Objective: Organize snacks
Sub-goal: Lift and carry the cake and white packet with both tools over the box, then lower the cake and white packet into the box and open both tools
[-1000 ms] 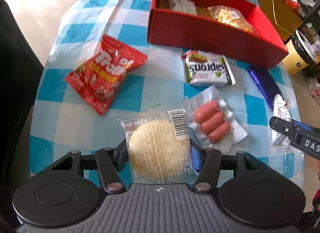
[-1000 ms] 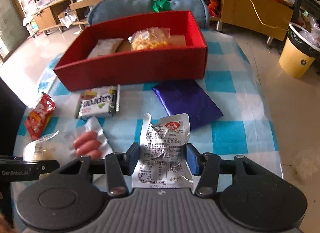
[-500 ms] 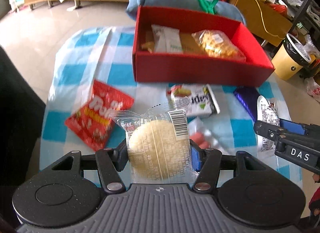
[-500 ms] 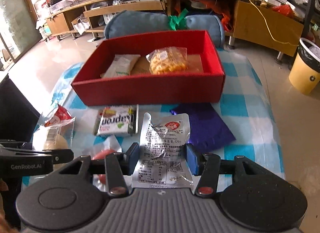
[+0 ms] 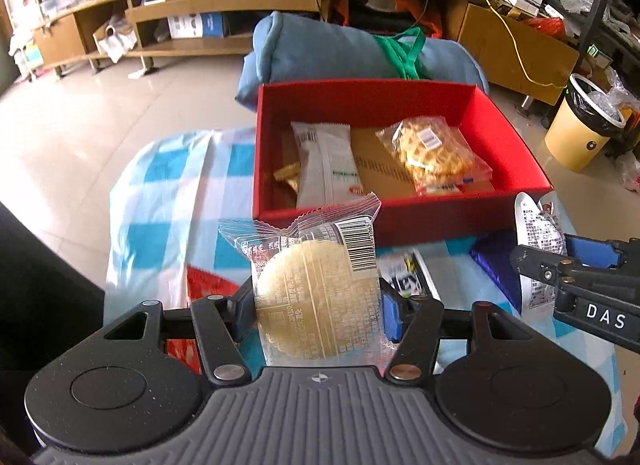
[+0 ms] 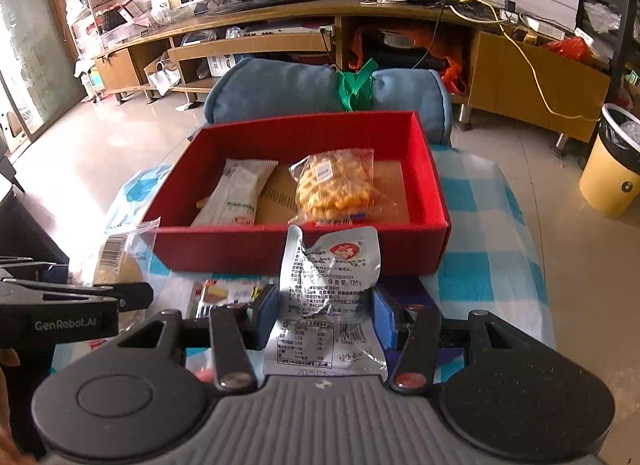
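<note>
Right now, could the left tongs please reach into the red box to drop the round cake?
Probably yes: the left tongs hold the round cake just short of the red box, whose open top shows free floor between its packets.

I log the box [image 6: 300,249] as solid red over a brown card floor. The tablecloth [image 6: 480,233] reads blue-and-white check. In my left gripper [image 5: 318,305], a clear wrapper holds a pale yellow round cake [image 5: 316,301] with a black-and-white barcode. My right gripper [image 6: 324,313] carries a silver pouch [image 6: 326,285] printed in black text under a red-orange logo. Both grippers: black frames, blue pads. Inside the box: white packet [image 5: 326,163], golden-yellow waffle bag [image 5: 434,153].
</note>
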`<state>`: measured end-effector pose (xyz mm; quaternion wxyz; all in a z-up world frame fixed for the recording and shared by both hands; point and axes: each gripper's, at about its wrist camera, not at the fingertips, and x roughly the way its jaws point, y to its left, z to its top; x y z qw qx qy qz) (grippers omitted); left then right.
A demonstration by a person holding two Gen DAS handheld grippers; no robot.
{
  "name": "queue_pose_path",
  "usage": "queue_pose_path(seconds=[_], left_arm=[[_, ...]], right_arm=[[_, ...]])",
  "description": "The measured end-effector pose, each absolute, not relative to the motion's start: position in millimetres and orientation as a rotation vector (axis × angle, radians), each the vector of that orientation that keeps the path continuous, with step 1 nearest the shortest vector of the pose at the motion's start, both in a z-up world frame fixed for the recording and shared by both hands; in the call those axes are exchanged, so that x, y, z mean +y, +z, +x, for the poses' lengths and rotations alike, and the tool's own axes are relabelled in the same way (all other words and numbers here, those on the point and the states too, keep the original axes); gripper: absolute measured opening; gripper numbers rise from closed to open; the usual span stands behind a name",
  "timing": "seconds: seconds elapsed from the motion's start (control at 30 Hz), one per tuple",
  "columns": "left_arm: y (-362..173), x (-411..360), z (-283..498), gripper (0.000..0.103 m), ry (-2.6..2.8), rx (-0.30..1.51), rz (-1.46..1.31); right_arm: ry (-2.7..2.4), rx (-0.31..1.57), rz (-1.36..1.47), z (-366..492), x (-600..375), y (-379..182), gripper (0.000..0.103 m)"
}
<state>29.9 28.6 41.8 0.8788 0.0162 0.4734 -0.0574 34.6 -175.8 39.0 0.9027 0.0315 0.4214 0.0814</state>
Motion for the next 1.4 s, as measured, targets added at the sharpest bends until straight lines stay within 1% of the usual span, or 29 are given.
queue_pose_path(seconds=[0.9,1.4], left_arm=[[49,14,81,0.066,-0.09,0.922,0.094],[45,12,112,0.066,-0.068,0.913,0.091]], right_arm=[[0.179,0.824,0.053,82,-177,51,0.05],[0.166,0.826,0.056,119,-182,41,0.05]])
